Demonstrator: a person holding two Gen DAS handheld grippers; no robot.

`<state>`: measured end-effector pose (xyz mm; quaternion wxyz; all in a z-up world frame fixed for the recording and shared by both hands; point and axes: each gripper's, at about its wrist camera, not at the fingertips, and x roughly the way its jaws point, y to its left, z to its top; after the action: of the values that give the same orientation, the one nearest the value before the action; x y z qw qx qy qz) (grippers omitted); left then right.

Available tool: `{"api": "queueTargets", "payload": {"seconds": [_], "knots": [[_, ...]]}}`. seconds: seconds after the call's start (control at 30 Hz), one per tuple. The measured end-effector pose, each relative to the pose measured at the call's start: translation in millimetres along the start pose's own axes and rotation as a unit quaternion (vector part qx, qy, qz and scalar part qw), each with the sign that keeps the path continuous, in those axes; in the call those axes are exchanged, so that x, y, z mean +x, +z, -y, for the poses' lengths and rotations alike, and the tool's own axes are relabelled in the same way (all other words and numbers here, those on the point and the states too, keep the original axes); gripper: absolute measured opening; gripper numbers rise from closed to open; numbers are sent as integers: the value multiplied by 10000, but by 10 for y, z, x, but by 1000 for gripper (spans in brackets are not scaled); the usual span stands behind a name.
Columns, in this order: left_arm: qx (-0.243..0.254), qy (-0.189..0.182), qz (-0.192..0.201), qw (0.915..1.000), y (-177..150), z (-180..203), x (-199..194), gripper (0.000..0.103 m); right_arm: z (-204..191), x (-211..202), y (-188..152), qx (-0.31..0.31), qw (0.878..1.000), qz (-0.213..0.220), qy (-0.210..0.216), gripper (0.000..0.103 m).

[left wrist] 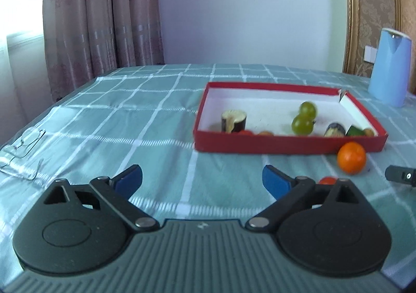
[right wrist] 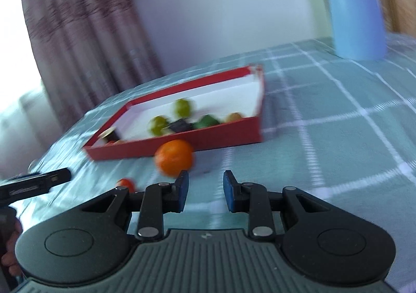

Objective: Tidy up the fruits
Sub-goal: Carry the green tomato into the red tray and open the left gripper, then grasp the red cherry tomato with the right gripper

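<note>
Both wrist views low over table, sharing red box (left wrist: 286,143) (right view tilted).

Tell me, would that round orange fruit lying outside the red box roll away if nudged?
Probably: the round orange fruit lies loose on smooth checked cloth, beside the red box. Its smooth skin might slip between pads.

left tool (left wrist: 202,180) spread wide, right tool (right wrist: 206,193) parted, empty.
</note>
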<state>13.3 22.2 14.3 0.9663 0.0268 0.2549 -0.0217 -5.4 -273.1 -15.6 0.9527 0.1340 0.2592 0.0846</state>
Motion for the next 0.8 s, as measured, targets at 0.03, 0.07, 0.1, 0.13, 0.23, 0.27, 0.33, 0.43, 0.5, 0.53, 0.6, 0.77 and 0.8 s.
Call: {"api": "queueTargets", "payload": {"seconds": [0.03, 0.07, 0.1, 0.13, 0.23, 0.27, 0.33, 0.43, 0.5, 0.53, 0.6, 0.77, 0.8], "knots": [[11, 0, -33, 10000, -23, 2, 21, 100, -101, 2, -21, -146, 9999, -19, 70, 28], [10, 3, -60, 10000, -41, 4, 48, 100, -193, 11, -36, -285, 9995, -43, 135, 28], [-11, 19, -114, 9999, -62, 6, 77, 100, -304, 21, -56, -491, 9986, -56, 201, 28], [-40, 5, -164, 9999, -62, -1, 94, 100, -404, 35, -74, -692, 9973, -55, 243, 28], [-152, -85, -191, 9997, -61, -41, 121, 100, -635, 81, -90, -1096, 9935, -58, 302, 28], [-214, -74, -248, 9994, -63, -61, 136, 100, -701, 99, -92, -1206, 9922, -51, 320, 28], [-376, -83, -299, 9988, -72, -110, 148, 100, -798, 143, -90, -1343, 9904, -53, 313, 28], [-587, -141, -314, 9977, -83, -176, 145, 100, -889, 216, -91, -1504, 9880, -153, 308, 28], [-654, -166, -331, 9972, -84, -195, 148, 100, -946, 267, -94, -1598, 9866, -203, 249, 28], [-666, -196, -319, 9971, -84, -199, 141, 100, -956, 298, -89, -1618, 9863, -212, 230, 28], [-681, -197, -300, 9970, -84, -202, 130, 100, -981, 340, -75, -1646, 9859, -233, 200, 28], [-730, -229, -294, 9966, -82, -213, 127, 100, -1019, 478, -73, -1718, 9843, -412, 62, 28], [-739, -239, -295, 9965, -81, -216, 129, 100, -1016, 493, -73, -1716, 9842, -427, 53, 28]]}}
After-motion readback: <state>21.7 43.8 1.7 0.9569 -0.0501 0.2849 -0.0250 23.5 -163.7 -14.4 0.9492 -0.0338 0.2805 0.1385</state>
